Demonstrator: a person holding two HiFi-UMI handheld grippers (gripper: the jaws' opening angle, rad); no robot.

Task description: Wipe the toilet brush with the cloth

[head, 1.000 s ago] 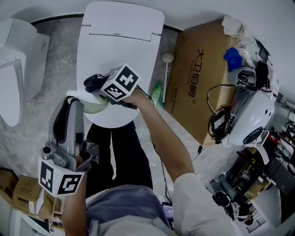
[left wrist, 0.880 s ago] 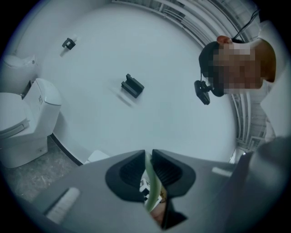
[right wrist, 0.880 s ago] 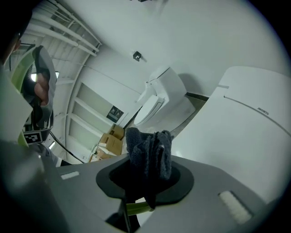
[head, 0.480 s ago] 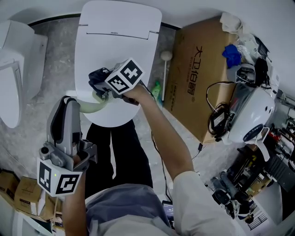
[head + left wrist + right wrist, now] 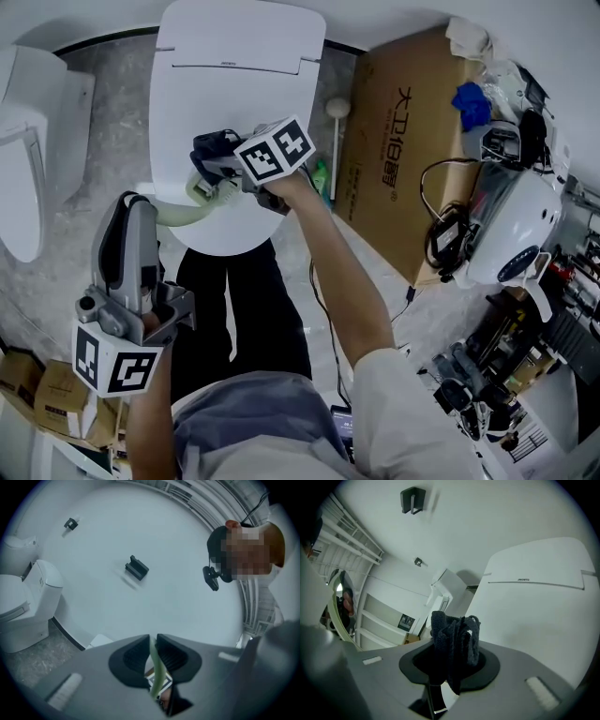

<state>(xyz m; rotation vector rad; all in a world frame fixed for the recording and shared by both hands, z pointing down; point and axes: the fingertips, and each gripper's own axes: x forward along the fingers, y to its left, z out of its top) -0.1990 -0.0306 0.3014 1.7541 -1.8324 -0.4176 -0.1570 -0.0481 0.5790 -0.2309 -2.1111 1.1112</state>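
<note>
1. Pale-green and thin, the toilet brush [image 5: 181, 214] is seen left of centre in the head view, in front of the closed toilet lid [image 5: 239, 56]. Its long axis runs from the lower left up and to the right.
2. Its near end is clamped by the left tool [image 5: 139, 204]. In the left gripper view the jaws of that tool [image 5: 153, 641] are pressed together on the narrow green strip [image 5: 158, 672], with no gap to be seen.
3. Its far end lies just beneath the right tool [image 5: 214, 167], so the right hand is the nearer one to the part to be wiped.
4. The right tool [image 5: 450, 662] is shut on a bunched dark cloth [image 5: 457, 637], which spills forward past the jaws.
5. The cloth [image 5: 214, 143] is judged to sit at or just above the brush's far end. Whether they touch cannot be settled from these views.
6. A stroke along the brush's long axis, towards the left tool, is judged to be called for next.
</note>
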